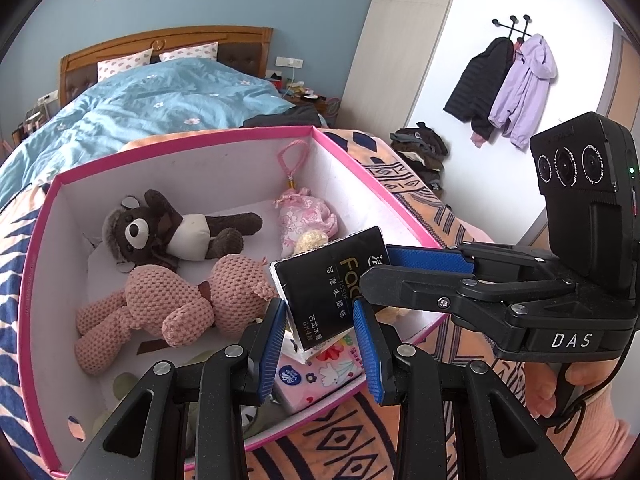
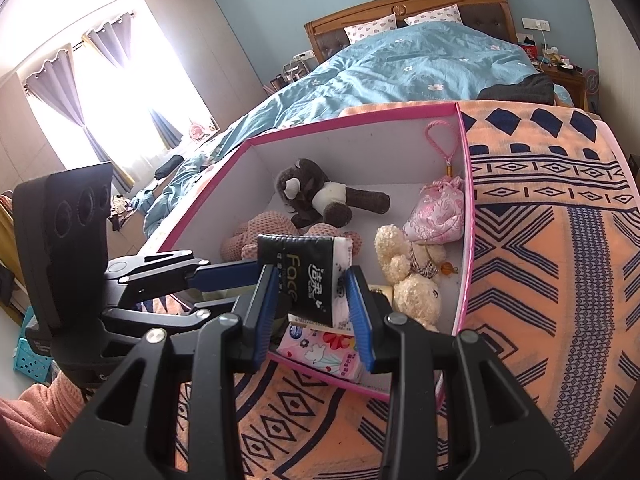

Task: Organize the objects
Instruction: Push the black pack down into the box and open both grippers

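- A bedroom with blue walls; a bed under a light blue floral quilt (image 1: 160,100), and at its foot an orange blanket with navy geometric pattern (image 2: 552,240)
- On that blanket sits a pink-edged cardboard box with white inner walls (image 1: 192,176)
- Inside the box: a dark brown plush bear with white belly (image 1: 172,228), a pink knitted soft toy (image 1: 176,304) in front of it, a pink satin drawstring pouch with a braided loop (image 2: 438,212) against the right wall, and a cream curly plush bear (image 2: 412,272) just below the pouch
- A black rectangular tissue pack with gold lettering (image 1: 332,284) stands tilted over the box's near corner, above a pink flowery tissue pack (image 2: 324,346)
- The left gripper (image 1: 320,344) has jaws set wide either side of the black pack's lower end; contact cannot be told
- The right gripper (image 2: 312,304) reaches in from the right, its jaws pressed on the black pack and holding it
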Demonstrator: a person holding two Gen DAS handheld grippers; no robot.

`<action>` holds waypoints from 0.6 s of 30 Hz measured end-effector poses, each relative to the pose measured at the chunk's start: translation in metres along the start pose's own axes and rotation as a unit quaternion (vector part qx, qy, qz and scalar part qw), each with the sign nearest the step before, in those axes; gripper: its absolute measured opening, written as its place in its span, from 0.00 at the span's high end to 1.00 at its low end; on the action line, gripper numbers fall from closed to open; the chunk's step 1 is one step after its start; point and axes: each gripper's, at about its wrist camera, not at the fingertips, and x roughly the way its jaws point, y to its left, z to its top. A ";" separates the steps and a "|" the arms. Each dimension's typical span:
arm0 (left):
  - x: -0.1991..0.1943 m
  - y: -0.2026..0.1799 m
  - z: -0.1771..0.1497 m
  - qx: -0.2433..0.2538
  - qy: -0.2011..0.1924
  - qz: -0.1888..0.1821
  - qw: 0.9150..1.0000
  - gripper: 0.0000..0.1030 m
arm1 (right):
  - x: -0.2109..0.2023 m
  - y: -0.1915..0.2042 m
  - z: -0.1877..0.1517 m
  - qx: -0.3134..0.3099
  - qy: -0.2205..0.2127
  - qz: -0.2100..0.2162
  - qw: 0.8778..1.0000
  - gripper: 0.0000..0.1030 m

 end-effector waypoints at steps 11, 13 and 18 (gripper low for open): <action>0.003 0.003 0.002 -0.003 0.004 0.002 1.000 0.67 | 0.004 0.001 0.001 -0.003 0.004 -0.009 1.000 0.63; 0.004 0.003 0.001 -0.003 0.007 0.004 1.000 0.67 | 0.006 0.003 0.002 -0.008 0.006 -0.015 1.000 0.63; 0.006 0.006 -0.001 -0.005 0.012 0.006 1.000 0.67 | 0.012 0.006 0.002 -0.014 0.013 -0.028 0.999 0.63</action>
